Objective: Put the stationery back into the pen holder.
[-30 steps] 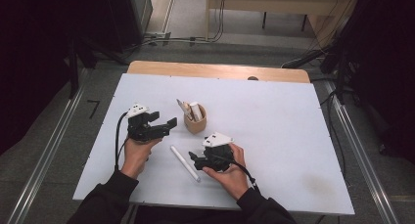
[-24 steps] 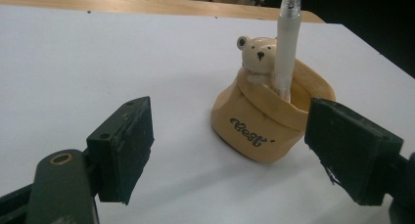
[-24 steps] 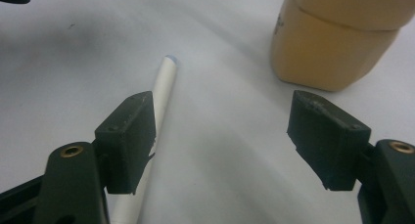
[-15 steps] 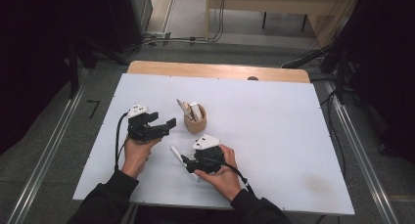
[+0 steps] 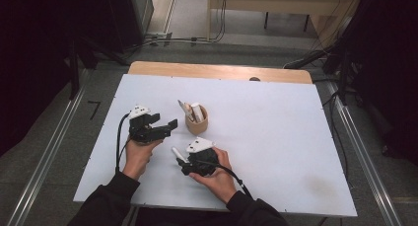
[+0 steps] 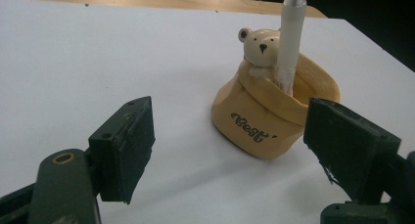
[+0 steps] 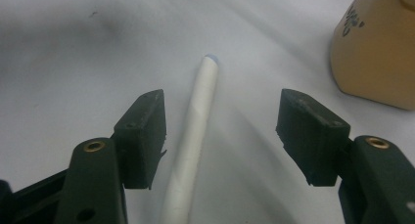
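Right gripper (image 5: pixel 183 163) low over white pen (image 5: pixel 176 153) on table (image 5: pixel 276 117) in high view, near holder (image 5: pixel 196 122). Jaws apart, just been closing, straddling pen (image 7: pixel 193 136) untouched in right gripper view; likely light, stiff, slippery, best pinched mid-barrel, near end cut off. Left gripper (image 6: pixel 230 150) spread, empty, facing holder (image 6: pixel 266 121).

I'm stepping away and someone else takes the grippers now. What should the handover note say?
Left gripper: open, empty, hovering beside the bear pen holder.
Right gripper: open, jaws just closing around the white pen lying on the table; pads not touching it yet.
Done: two pens stand in the holder.
Left: probably grip the lying pen, lift it and drop it into the holder.
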### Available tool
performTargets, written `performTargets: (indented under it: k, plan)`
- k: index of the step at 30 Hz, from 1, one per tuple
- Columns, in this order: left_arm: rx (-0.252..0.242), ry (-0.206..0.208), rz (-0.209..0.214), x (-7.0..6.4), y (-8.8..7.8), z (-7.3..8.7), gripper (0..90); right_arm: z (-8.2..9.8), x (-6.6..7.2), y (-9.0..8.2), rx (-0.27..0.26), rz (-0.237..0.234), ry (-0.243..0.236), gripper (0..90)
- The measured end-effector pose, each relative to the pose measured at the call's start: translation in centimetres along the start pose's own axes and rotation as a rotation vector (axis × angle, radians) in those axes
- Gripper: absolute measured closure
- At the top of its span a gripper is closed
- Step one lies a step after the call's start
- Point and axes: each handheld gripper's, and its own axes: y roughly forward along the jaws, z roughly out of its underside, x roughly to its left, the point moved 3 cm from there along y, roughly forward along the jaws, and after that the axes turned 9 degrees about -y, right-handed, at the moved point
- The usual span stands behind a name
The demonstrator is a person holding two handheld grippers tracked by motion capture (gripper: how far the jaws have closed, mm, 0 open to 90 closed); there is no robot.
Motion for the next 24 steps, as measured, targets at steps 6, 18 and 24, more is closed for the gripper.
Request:
performTargets:
  k: [6,18,24]
  plan:
    - [0.004,0.0,-0.004,0.1,0.1,0.0,19.9,0.0,0.2,0.4,0.008,-0.008,-0.009,42.3]
    - [0.002,-0.003,-0.006,0.1,0.1,0.0,19.9,0.0,0.6,0.7,0.013,-0.022,-0.029,56.5]
    - [0.003,-0.003,-0.005,0.1,0.1,0.0,20.0,0.0,0.8,1.1,0.026,-0.027,-0.052,60.1]
